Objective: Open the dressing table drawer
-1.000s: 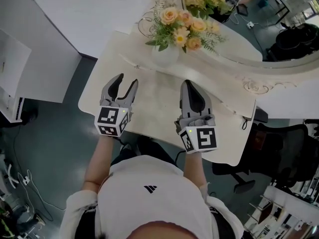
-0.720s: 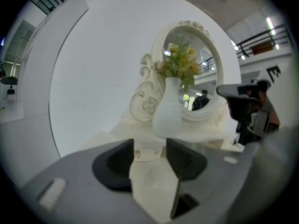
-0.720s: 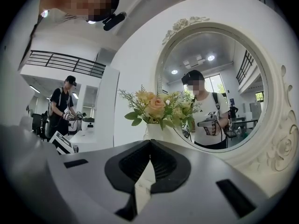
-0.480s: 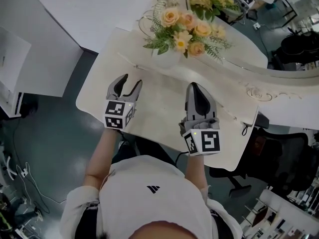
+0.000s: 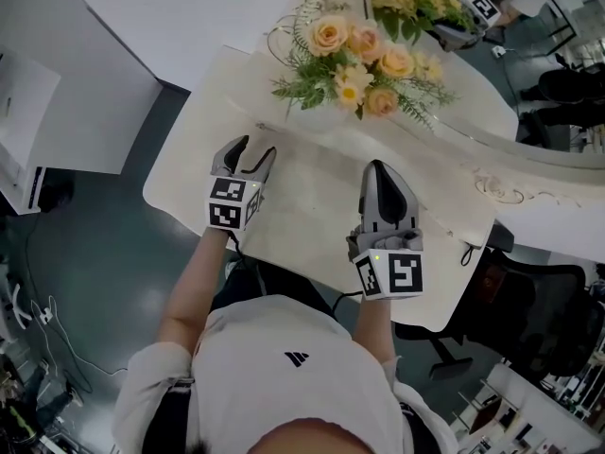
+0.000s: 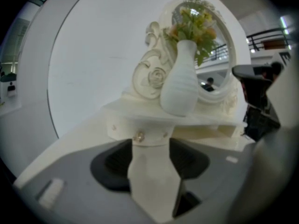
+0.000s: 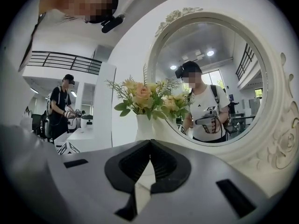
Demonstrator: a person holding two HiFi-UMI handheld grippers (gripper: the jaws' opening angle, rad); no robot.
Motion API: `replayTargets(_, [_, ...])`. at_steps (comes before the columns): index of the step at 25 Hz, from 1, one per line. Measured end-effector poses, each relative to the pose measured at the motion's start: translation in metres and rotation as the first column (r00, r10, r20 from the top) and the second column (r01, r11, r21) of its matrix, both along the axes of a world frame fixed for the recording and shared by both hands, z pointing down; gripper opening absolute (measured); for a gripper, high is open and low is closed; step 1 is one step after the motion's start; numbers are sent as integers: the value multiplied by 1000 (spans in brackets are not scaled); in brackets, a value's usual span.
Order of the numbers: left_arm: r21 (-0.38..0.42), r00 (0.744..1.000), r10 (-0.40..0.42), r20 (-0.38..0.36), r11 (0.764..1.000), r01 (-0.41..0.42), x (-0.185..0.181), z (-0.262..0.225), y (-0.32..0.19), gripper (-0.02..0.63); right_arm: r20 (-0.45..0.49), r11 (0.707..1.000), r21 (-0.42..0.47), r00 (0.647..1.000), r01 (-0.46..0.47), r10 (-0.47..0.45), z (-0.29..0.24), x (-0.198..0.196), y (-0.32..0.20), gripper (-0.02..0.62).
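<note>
Your right gripper point(image 5: 380, 170) is pinched closed, empty; your left gripper point(image 5: 254, 148), jaws just opened wide with nothing between them, points at the round gold knob point(image 6: 138, 136) on the small cream drawer point(image 6: 148, 133) beneath the white ribbed vase point(image 6: 180, 85). Next, centre that knob between the jaws, then close

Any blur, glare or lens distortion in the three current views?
Head view: evenly lit, sharp, mild wide-angle bend, no glare on the tabletop. Left gripper view: strong fisheye, dark corners, soft focus; the vase and drawer knob look blurry. Right gripper view: fisheye with dark corners too; flowers and the mirror reflection are fairly crisp.
</note>
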State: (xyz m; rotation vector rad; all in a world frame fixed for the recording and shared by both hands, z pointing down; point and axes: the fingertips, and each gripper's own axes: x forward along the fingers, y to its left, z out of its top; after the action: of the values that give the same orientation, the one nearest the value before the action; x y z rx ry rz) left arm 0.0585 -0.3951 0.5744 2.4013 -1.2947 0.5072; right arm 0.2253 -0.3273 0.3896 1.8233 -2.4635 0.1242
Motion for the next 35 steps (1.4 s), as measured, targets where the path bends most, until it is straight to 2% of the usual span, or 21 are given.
replayTargets(26, [-20,994,8,111,1000,-6,7,29,-43,252,-16,999,-36,999,-35,34,13,25,1,-8])
replayTargets(28, [-21,993,7,118,1000,-4,8,30,-44,235,-17,999,-37,999,-38,37,13,27,1,-8])
replayTargets(35, [-41,989,-7,150,999,13,7,33,-47,115,-19,998,-38,999,-42,41,13,29,1,-8])
